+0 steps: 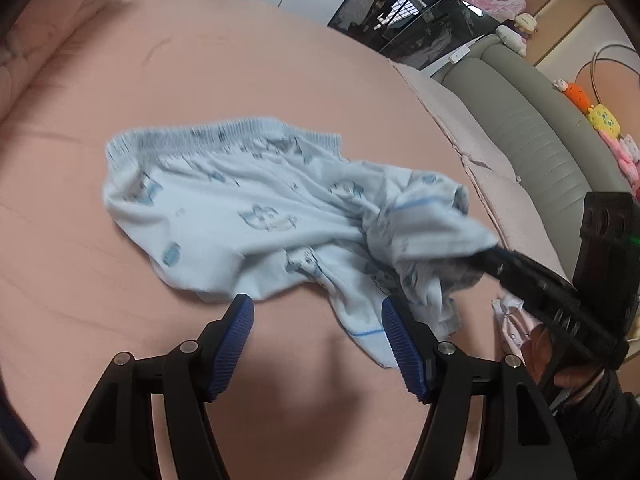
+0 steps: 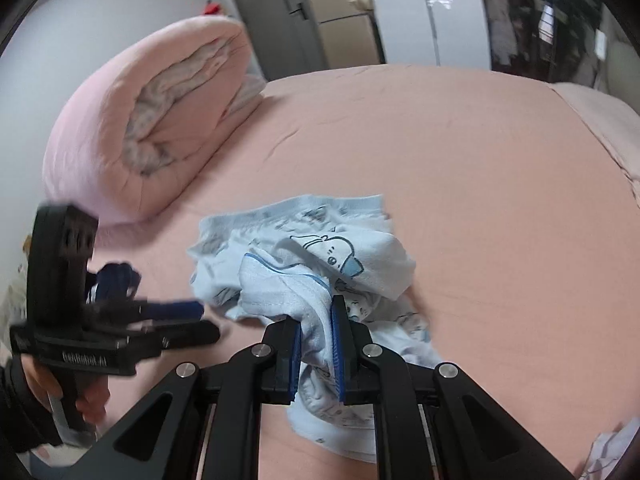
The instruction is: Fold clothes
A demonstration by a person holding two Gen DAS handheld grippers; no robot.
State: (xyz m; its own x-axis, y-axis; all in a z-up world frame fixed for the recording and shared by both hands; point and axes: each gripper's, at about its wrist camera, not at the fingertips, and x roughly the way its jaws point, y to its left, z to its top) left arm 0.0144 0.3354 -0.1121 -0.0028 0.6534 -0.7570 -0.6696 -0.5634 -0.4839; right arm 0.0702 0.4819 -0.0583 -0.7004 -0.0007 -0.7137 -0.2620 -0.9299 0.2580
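a wide bed [image 2: 460, 152] under a smooth pink sheet, filling most of both views. at its far left corner in the right wrist view, a rolled pink quilt [image 2: 132, 120], well apart from the clothing. beyond the bed, a grey door [image 2: 276, 16] and a pale wall; along the bed's right side in the left wrist view, a padded grey-green headboard [image 1: 532, 136] with small plush toys [image 1: 600, 116] lined up on its top edge, and a dark glass cabinet [image 1: 416, 12] further back.

near the middle of the sheet, light blue shorts [image 1: 248, 208] with a cartoon print, elastic waistband at the far side, mostly flat at the left and bunched and lifted at the right. right gripper [image 2: 316, 344] clenched on that bunched leg fabric, cloth pinched between its blue-padded fingers [image 2: 338, 344] and hanging below them; same gripper seen from the side in the left wrist view [image 1: 496, 260], a hand wrapped round its handle. left gripper [image 1: 318, 320] released, fingers [image 1: 236, 340] spread wide, hovering just short of the shorts' near hem with bare sheet between the pads; right pad close beside a drooping leg edge. some pale crumpled cloth [image 1: 512, 324] lying at the bed's near right, partly hidden behind the right gripper.
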